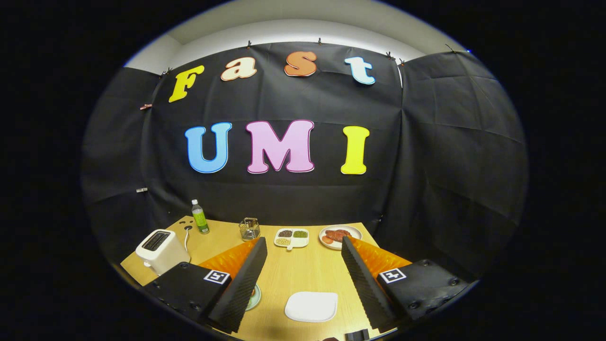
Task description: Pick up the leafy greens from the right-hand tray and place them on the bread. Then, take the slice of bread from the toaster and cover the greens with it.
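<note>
Leafy greens (300, 234): taken to be the green patch in one compartment of the divided white tray (292, 243), at the far side of the desk (303, 274). Too small to confirm as leaves. Just beyond the fingertips, left of a round plate (351, 230) of reddish food.

Handling, as judged: very light, limp, easily bruised or torn. Likely to cling to the pads or trail loose ends. Best pinched low, where stems or folds bunch, rather than at a thin edge. Gentle closing, then a straight lift clear of the compartment wall.

Bread slice in toaster (161, 251): not made out; slot seen only as a dark strip on top. Toaster on the desk's left side, cord running back toward a bottle (200, 217). Slice judged light, fairly stiff, crumbly at the crust. Best gripped across the two flat faces near the top edge and drawn straight up.

Base bread: location unsettled. Pale square plate (311, 306) lying between the fingers, near side of the desk, top looking bare. Small round dish (256, 297) mostly hidden behind the left finger, contents unreadable.

Hand-held gripper (303, 240): held high over the near edge of the desk, fingers spread wide apart, clamped on nothing.

Also present: glass holder (249, 229) between bottle and tray.
</note>
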### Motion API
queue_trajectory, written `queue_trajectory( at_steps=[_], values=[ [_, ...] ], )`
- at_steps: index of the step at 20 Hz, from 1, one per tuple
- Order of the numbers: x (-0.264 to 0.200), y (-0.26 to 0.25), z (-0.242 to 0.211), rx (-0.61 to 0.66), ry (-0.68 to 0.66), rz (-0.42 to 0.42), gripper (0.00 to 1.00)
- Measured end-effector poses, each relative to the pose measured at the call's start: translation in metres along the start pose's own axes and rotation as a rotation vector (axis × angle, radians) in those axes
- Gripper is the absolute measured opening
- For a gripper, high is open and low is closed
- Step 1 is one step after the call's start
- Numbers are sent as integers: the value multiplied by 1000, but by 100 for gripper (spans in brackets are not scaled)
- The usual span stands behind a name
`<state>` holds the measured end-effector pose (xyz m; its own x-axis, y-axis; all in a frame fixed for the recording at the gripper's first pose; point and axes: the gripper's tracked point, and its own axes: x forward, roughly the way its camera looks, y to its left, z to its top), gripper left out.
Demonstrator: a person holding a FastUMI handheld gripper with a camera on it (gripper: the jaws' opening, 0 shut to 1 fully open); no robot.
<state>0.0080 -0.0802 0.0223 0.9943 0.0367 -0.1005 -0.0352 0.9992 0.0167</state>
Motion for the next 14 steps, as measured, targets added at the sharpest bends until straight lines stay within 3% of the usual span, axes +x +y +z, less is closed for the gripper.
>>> queue_trajectory(
  at_steps=[14],
  values=[
    [42, 0, 5, 24, 21, 141, 99]
  ],
)
